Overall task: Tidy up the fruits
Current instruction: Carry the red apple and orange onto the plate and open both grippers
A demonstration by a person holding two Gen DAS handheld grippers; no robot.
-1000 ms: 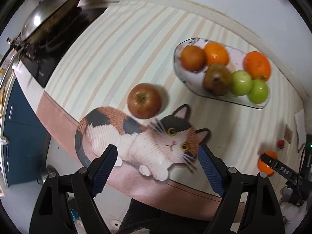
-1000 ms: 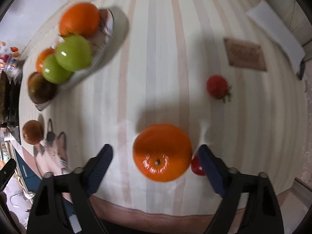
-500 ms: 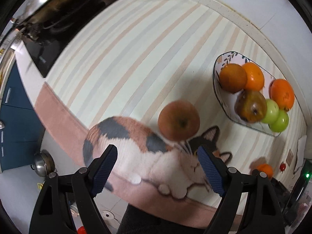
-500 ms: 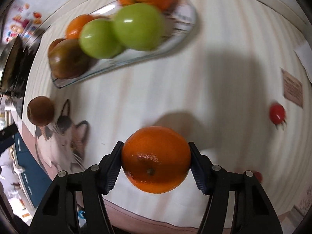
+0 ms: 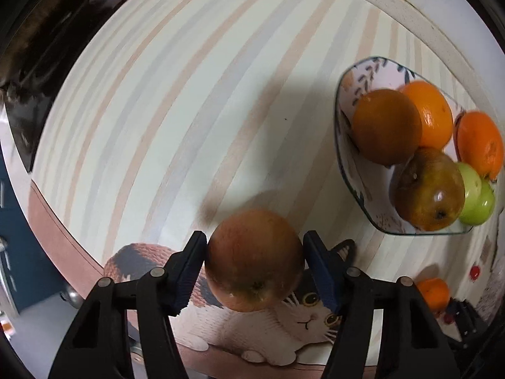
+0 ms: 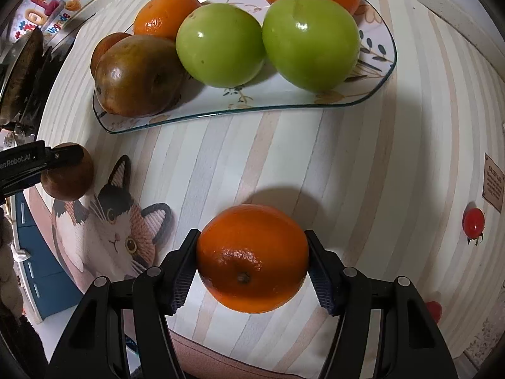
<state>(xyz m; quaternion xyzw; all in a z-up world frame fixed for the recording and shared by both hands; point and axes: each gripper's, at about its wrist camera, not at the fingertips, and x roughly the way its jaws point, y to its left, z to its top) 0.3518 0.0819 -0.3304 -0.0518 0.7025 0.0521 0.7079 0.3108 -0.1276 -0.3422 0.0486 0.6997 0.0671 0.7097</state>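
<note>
Two black two-finger grippers w/ blue ribbed pads, one per view. Left gripper, lower centre of left wrist view, closed snugly on one round reddish-brown apple, both pads touching its sides; apple over the printed calico cat picture at frame bottom. Right gripper, lower centre of right wrist view, clamped on one glossy round orange, pads pressed to both sides, above the striped pastel tablecloth.

One clear glass floral-print platter across top of right wrist view, mid-right edge in left wrist view. Six fruits on it: 2 shiny green apples side by side at top centre, 1 brown-green pear-like fruit at upper left, 3 orange-coloured fruits behind, one of them darker & partly hidden.

2 small red cherry tomatoes on cloth: one at right edge, one at lower right, partly behind gripper arm. 1 small brown label patch at far right.

Vs 1 s ago: both claws then wide open, apple lying on cloth ahead of left claw, orange resting on cloth between right fingers, ungripped. Vs 0.5 s ago: right already shut on orange; left still open. Platter now much nearer & larger in right view.
</note>
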